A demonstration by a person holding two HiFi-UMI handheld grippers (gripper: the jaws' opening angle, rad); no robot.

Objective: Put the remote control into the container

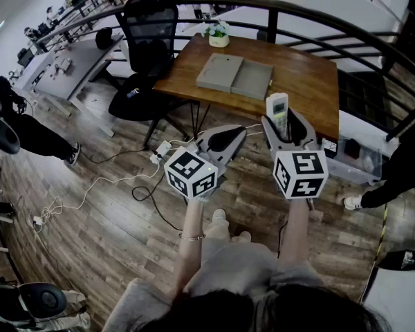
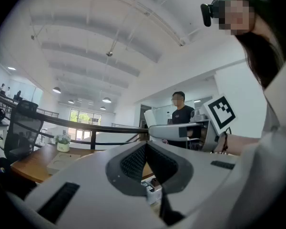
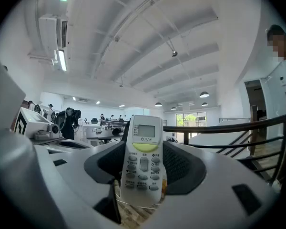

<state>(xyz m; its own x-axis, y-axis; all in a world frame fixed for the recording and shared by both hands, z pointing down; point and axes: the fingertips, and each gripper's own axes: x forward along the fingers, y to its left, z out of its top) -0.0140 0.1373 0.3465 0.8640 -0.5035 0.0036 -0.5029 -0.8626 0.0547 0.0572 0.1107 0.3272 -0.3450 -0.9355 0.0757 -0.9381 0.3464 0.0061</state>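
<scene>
Right gripper [image 1: 285,125] pinches remote [image 1: 277,109] upright, left gripper [image 1: 228,137] pressed together, so hold squeeze steady and carry it level to grey container [image 1: 234,77] at 11 o'clock.

Soft, even daylight fills the head view, brightest along the top of the frame. The wooden bench [image 1: 297,75] carries a pale sheen, and the floor [image 1: 111,213] under it lies in soft shadow. Barrel distortion bows the railing [image 1: 272,23] into an arc, and the lower corners darken. Both gripper views are round fisheye pictures with black corners. In the left gripper view the window [image 2: 81,117] at left centre is washed out white, and the near shell of the left gripper [image 2: 145,147] is out of focus. In the right gripper view a tube light [image 3: 63,60] glares at upper left, and the remote control [image 3: 142,159] at centre is sharp.
</scene>
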